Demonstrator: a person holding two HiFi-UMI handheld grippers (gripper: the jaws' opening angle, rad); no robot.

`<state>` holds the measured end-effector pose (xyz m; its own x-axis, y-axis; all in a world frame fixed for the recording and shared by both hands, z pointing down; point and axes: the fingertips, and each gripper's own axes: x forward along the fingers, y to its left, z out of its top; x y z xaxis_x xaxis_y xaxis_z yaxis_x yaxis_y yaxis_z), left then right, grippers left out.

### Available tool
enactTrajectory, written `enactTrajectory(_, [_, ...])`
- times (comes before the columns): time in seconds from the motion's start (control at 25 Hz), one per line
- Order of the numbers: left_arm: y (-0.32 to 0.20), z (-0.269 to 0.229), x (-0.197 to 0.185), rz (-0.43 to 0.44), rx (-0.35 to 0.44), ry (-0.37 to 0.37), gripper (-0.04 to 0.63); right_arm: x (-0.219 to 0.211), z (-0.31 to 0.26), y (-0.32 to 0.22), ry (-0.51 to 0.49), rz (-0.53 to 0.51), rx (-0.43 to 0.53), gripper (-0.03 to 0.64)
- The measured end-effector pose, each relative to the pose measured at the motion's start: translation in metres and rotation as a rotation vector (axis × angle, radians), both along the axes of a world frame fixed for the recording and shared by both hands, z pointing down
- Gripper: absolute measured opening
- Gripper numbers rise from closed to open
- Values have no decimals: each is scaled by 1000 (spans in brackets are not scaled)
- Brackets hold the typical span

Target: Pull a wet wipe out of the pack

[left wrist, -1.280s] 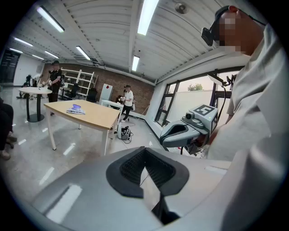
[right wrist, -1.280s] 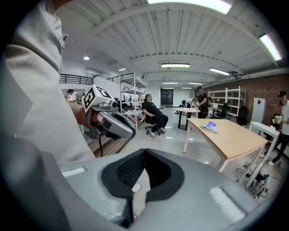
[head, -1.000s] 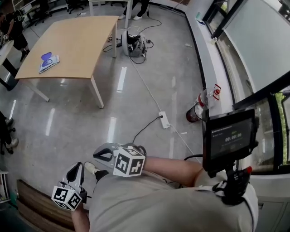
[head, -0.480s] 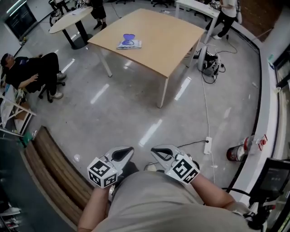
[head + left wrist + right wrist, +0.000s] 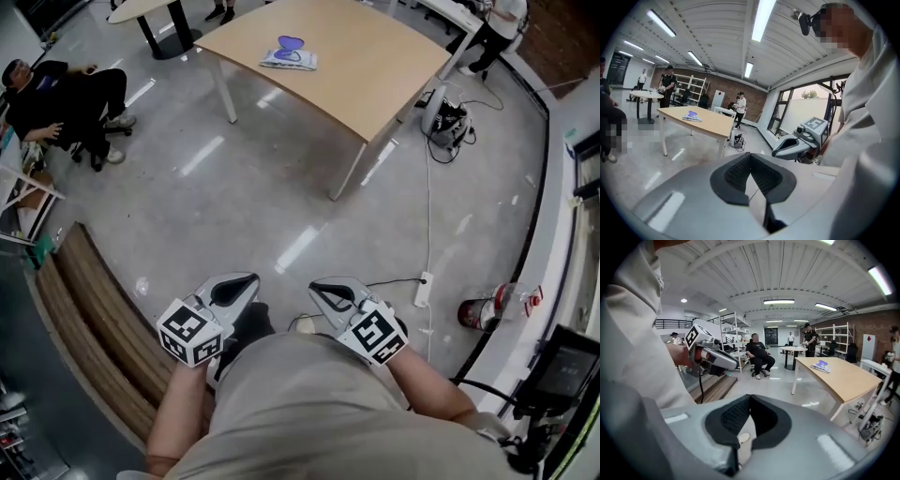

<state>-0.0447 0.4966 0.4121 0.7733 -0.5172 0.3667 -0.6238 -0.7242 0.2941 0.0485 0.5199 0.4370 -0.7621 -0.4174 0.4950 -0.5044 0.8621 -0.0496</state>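
Empty right claw (image 5: 749,401) above the floor (image 5: 787,387)
Its jaws meet at the tips with nothing between; the left claw (image 5: 716,360) hangs at left, and the wipe pack (image 5: 820,365) (purple-topped) lies on the tabletop (image 5: 843,378) well away

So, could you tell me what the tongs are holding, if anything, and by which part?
Nothing is held: the left tongs and the right tongs are shut and empty.

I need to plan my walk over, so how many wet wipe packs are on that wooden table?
1. The wet wipe pack lies flat on the wooden table, toward its left end in the head view. No other pack shows there, and nothing on the table could hide one.
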Motion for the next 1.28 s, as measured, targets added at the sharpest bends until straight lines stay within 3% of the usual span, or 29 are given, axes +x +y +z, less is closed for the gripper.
enactTrajectory(0.28, [-56, 13, -61, 26, 18, 38, 5, -67, 9, -50, 41, 6, -8, 2])
enactTrajectory(0.48, [-104, 0, -102, 110, -2, 74, 5, -120, 2, -93, 64, 32, -36, 2])
enactTrajectory(0.72, [-145, 10, -157, 158, -28, 39, 5, -181, 2, -131, 105, 49, -63, 2])
enactTrajectory(0.88, [-158, 15, -177, 196, -45, 39, 5, -205, -3, -146, 123, 56, -69, 2])
enactTrajectory(1.04, [-168, 9, -194, 168, -33, 53, 5, -221, -4, -155, 132, 68, -72, 2])
enactTrajectory(1.28, [-196, 10, -185, 204, -27, 87, 5, -216, -6, -190, 124, 114, -60, 2])
